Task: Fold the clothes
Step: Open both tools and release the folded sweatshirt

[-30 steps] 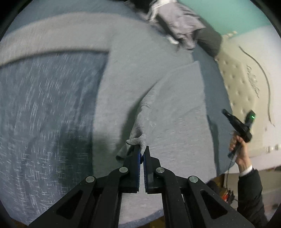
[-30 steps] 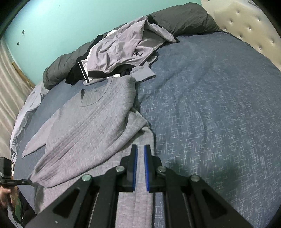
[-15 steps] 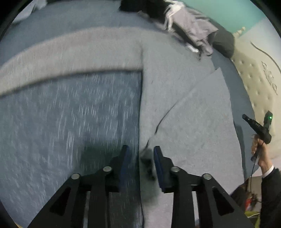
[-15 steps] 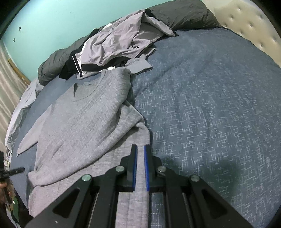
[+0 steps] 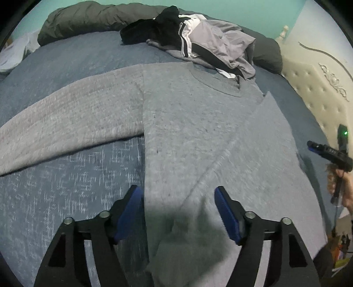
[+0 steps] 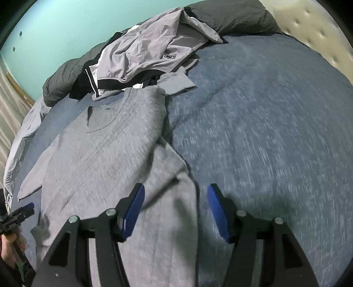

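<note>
Jaws on both the left gripper (image 5: pixel 178 212) and right gripper (image 6: pixel 176 209) are gaping wide, hovering over the grey sweater (image 5: pixel 198 123), jacket pile (image 6: pixel 150 50) sitting at 12 o'clock.

Two low views; shared sweater (image 5: pixel 187 123)

Sweater (image 5: pixel 187 123): heather grey knit with faint ribbing. Bed (image 6: pixel 264 123): blue cover flecked with short white dashes. Jacket (image 6: pixel 150 50): pale lilac-grey, with black panels and white stripes (a small black logo patch shows in the right wrist view). Duvet (image 5: pixel 88 19): dark charcoal. Wall (image 6: pixel 55 26): turquoise. Headboard (image 5: pixel 313 88): cream, button-tufted, with a grey scroll ornament. Left gripper (image 5: pixel 178 198) and right gripper (image 6: pixel 175 196): black frames, blue pads (image 5: pixel 132 209).
</note>
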`<control>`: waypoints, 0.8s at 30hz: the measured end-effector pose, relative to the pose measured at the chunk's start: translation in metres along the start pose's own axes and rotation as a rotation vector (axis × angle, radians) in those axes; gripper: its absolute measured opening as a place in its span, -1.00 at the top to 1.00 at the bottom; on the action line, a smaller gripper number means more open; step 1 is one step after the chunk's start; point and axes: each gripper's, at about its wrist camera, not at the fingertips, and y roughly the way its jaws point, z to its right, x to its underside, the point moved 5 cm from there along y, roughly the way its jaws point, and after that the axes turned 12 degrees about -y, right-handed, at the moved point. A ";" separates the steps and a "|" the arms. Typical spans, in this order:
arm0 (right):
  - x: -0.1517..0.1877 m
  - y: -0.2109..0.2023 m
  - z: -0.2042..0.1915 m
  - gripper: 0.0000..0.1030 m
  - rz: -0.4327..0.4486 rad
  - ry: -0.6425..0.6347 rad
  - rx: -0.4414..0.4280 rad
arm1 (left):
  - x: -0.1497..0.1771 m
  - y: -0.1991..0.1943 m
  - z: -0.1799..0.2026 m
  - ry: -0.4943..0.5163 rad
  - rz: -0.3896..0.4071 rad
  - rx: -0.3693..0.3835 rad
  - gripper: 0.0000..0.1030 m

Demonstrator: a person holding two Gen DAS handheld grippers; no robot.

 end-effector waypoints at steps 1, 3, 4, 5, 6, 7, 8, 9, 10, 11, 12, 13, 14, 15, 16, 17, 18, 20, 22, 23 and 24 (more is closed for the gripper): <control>-0.006 0.003 -0.002 -0.17 0.001 0.001 -0.002 | -0.001 0.003 0.001 -0.001 0.008 -0.004 -0.49; -0.023 0.011 -0.003 -0.17 0.007 0.010 -0.003 | -0.005 0.009 0.002 -0.003 0.022 -0.010 -0.51; -0.030 0.013 -0.004 -0.18 0.010 0.016 -0.005 | -0.007 0.012 0.002 -0.006 0.029 -0.014 -0.54; -0.039 0.017 -0.004 -0.18 0.012 0.025 -0.008 | -0.009 0.015 0.003 -0.008 0.033 -0.017 -0.58; -0.049 0.022 -0.003 -0.18 0.010 0.036 -0.007 | -0.010 0.018 0.004 -0.009 0.036 -0.018 -0.59; -0.059 0.027 -0.003 -0.18 0.008 0.047 -0.006 | -0.012 0.021 0.004 -0.009 0.040 -0.019 -0.60; -0.066 0.030 -0.003 -0.18 0.005 0.050 -0.002 | -0.013 0.024 0.005 -0.007 0.044 -0.019 -0.61; -0.073 0.034 -0.003 -0.18 0.002 0.054 0.002 | -0.014 0.026 0.006 -0.005 0.049 -0.018 -0.61; -0.080 0.038 -0.003 -0.18 -0.001 0.057 0.006 | -0.015 0.028 0.007 -0.004 0.052 -0.016 -0.62; -0.087 0.042 -0.003 -0.18 -0.006 0.060 0.007 | -0.016 0.030 0.007 -0.003 0.055 -0.014 -0.64; -0.095 0.047 -0.003 -0.18 -0.011 0.062 0.008 | -0.016 0.032 0.008 -0.002 0.057 -0.012 -0.65; -0.100 0.049 -0.003 -0.18 -0.010 0.058 0.017 | -0.016 0.034 0.009 0.002 0.058 -0.008 -0.65; -0.106 0.052 -0.002 -0.18 -0.009 0.052 0.023 | -0.015 0.035 0.010 0.008 0.061 -0.004 -0.65; -0.114 0.056 -0.002 -0.18 -0.013 0.051 0.027 | -0.015 0.036 0.011 0.014 0.063 -0.001 -0.66; -0.119 0.060 -0.001 -0.18 -0.017 0.056 0.028 | -0.014 0.036 0.011 0.021 0.066 0.000 -0.66; -0.124 0.064 0.000 -0.18 -0.020 0.062 0.029 | -0.014 0.037 0.012 0.029 0.070 0.000 -0.66; -0.130 0.068 0.000 -0.18 -0.023 0.067 0.030 | -0.013 0.037 0.012 0.036 0.074 -0.001 -0.66; -0.139 0.075 -0.001 -0.19 -0.026 0.072 0.033 | -0.012 0.037 0.010 0.028 0.080 0.005 -0.66; -0.151 0.084 -0.003 -0.19 -0.032 0.065 0.042 | -0.013 0.037 0.009 0.021 0.085 0.008 -0.66; -0.156 0.087 -0.004 -0.19 -0.033 0.061 0.047 | -0.013 0.038 0.009 0.023 0.088 0.004 -0.66; -0.161 0.093 -0.005 -0.19 -0.046 0.056 0.054 | -0.014 0.038 0.009 0.028 0.092 0.000 -0.66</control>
